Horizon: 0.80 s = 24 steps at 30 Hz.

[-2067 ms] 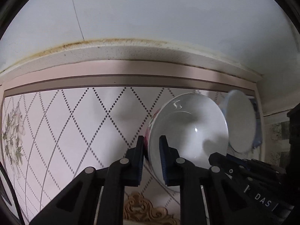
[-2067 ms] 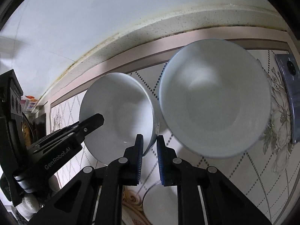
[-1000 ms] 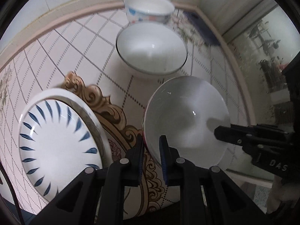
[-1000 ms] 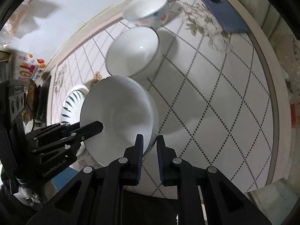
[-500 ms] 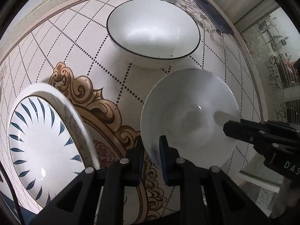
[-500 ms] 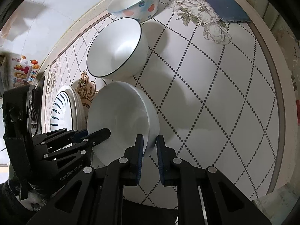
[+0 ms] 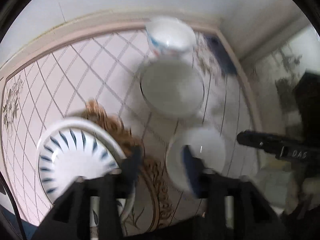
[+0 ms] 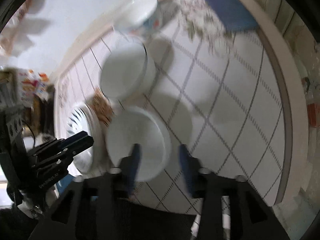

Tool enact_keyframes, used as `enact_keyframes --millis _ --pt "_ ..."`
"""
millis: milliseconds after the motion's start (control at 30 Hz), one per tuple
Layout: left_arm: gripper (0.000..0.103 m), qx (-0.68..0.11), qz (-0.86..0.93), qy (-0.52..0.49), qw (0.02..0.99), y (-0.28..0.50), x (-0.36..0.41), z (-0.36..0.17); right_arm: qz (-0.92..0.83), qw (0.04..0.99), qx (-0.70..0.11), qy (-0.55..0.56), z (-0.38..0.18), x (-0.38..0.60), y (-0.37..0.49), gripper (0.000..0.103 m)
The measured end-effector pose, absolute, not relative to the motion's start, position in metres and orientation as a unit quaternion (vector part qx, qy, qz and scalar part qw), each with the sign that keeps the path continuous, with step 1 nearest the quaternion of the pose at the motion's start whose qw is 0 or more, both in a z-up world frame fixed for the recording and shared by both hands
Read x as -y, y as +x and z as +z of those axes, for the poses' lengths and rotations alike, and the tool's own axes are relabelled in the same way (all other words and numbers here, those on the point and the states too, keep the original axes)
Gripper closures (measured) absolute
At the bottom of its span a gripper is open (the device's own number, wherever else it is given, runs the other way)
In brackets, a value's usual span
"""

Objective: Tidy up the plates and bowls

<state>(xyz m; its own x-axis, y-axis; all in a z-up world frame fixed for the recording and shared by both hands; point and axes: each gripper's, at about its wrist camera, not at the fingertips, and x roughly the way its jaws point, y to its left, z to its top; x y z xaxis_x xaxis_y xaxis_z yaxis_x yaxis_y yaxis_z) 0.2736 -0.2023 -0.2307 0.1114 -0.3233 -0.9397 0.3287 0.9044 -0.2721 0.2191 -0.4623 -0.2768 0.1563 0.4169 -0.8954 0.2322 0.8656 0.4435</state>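
My left gripper and right gripper have jaws spread, gripping nothing. The white bowl sits at 6 o'clock; either finger could clip its rim, tipping it

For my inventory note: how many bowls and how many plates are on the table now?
Bowls: 3 – plain white bowl, black-rimmed bowl, patterned bowl.
Plates: 1 – blue-striped plate.
Total: 4.

Both tools, left and right, have opened, releasing the white bowl.
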Motion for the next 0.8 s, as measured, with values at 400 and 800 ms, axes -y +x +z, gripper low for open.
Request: enact_keyframes --millis 400,800 --pt "0.052 -0.679 -0.183 -0.055 0.709 0.352 0.213 -0.293 0.070 0.725 -0.605 0.321 -0.312 0.468 0.317 0.051" --pt "0.087 -0.668 -0.195 -0.016 0.718 0.353 0.223 -0.301 0.049 0.731 -0.623 0.274 -0.335 0.446 0.333 0.090"
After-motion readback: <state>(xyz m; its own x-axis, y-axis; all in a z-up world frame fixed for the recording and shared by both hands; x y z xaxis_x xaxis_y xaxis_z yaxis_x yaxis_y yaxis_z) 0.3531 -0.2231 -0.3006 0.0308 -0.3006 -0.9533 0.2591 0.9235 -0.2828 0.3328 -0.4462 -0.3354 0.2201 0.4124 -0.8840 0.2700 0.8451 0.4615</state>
